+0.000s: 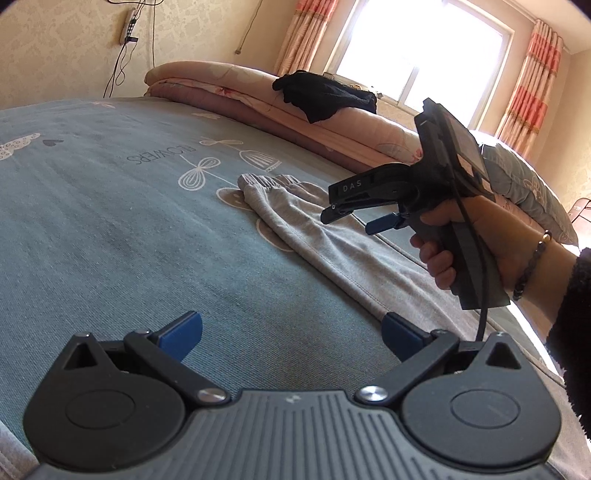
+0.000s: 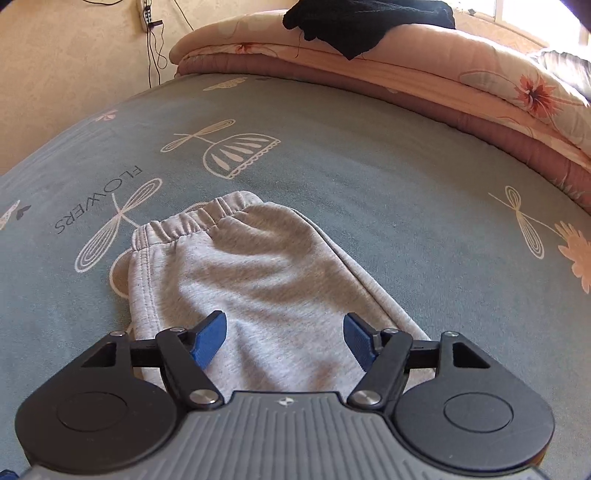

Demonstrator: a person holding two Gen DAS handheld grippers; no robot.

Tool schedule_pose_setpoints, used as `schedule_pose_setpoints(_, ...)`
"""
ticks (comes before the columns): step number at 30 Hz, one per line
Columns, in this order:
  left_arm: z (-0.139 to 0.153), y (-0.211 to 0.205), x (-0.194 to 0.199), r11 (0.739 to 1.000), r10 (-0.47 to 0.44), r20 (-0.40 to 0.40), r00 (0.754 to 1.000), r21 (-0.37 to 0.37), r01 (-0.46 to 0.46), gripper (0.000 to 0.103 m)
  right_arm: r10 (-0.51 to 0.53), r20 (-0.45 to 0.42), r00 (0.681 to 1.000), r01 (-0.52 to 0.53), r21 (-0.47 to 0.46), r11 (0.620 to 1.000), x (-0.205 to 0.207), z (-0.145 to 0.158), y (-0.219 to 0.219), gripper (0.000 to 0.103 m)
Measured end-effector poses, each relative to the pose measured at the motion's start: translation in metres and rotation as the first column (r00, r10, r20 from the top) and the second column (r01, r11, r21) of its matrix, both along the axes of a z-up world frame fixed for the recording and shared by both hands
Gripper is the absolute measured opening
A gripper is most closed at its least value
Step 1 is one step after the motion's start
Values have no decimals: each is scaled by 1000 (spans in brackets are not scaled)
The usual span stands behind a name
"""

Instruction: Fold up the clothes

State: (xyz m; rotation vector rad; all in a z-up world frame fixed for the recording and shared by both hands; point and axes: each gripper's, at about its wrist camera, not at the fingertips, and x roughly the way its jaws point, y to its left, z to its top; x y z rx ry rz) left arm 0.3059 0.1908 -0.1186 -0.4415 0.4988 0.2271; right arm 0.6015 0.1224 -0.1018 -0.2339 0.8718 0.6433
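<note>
Grey sweatpants lie folded lengthwise on the bed, elastic waistband farthest away.

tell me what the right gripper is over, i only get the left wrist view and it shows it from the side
Observer: In its own view the right gripper hangs over the grey trousers; its jaws stand apart with nothing pinched between them.
Operator: where's the waistband from there
Observer: The elastic waistband is at the far end, straight ahead of the fingers, lying flat on the blue bedsheet.
Operator: anything else near it on that side
Observer: No. Only a black garment on the folded pink quilt, well beyond the trousers.
</note>
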Motion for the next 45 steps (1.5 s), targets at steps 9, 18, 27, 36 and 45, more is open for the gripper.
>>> schedule_pose_setpoints(9,-1,-1,1,1000,0,-6,1000,-2,0,102,-73,-147,986,74,-1,997,-14,-10,-53,75)
schedule_pose_setpoints(18,-1,4,-3,999,42,1,999,-5,-42,102,65,-138,988,-35,207,978,-10,9,-1,74)
schedule_pose_setpoints(27,0,6,-5,998,57,13,998,-13,-57,102,161,-115,980,-150,102,983,-13,-13,65,85)
schedule_pose_setpoints(36,-1,7,-5,998,59,12,998,-11,-59,102,220,-105,970,-208,121,971,-28,-15,73,86)
schedule_pose_setpoints(45,0,7,-5,998,57,13,998,-17,-57,102,205,-23,979,-197,176,964,-29,3,63,85)
